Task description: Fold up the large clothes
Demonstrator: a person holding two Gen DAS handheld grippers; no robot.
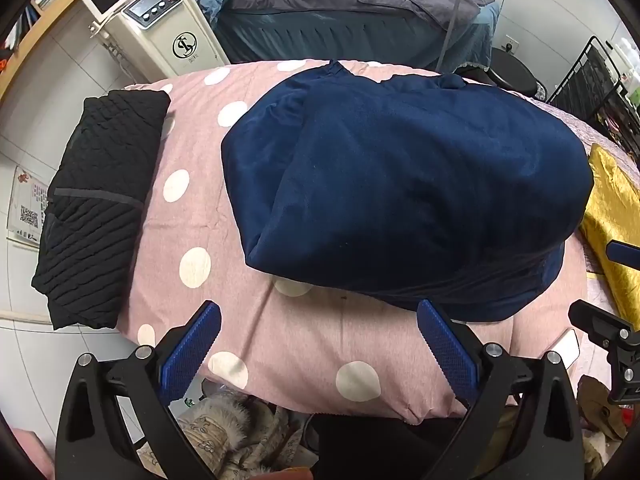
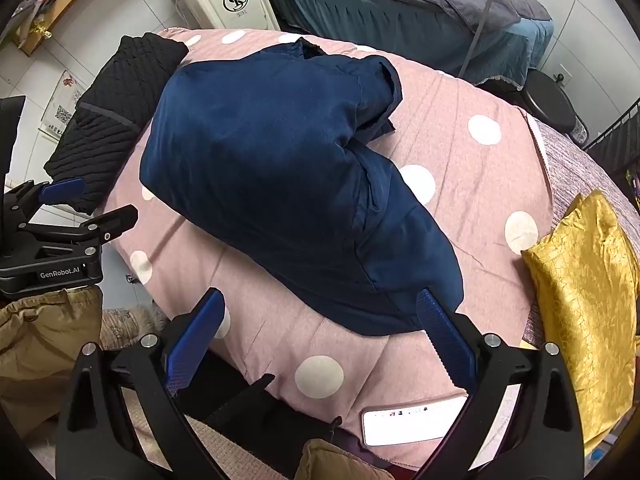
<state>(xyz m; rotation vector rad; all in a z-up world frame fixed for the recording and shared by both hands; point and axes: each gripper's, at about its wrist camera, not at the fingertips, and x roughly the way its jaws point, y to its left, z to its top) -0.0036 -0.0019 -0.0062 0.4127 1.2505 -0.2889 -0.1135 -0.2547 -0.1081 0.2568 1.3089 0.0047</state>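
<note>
A navy blue garment (image 1: 400, 184) lies folded into a thick bundle on the pink polka-dot bedcover (image 1: 248, 320); it also shows in the right wrist view (image 2: 280, 184). My left gripper (image 1: 318, 312) is open and empty, hovering above the cover just in front of the bundle's near edge. My right gripper (image 2: 320, 300) is open and empty, its right finger (image 2: 444, 332) beside the bundle's near right corner. The left gripper also shows in the right wrist view (image 2: 72, 208) at the far left.
A folded black quilted garment (image 1: 100, 204) lies on the cover's left edge. A gold fabric piece (image 2: 584, 300) lies at the right. A white phone (image 2: 412, 420) rests near the front edge. A white machine (image 1: 156, 28) and another bed (image 1: 352, 8) stand behind.
</note>
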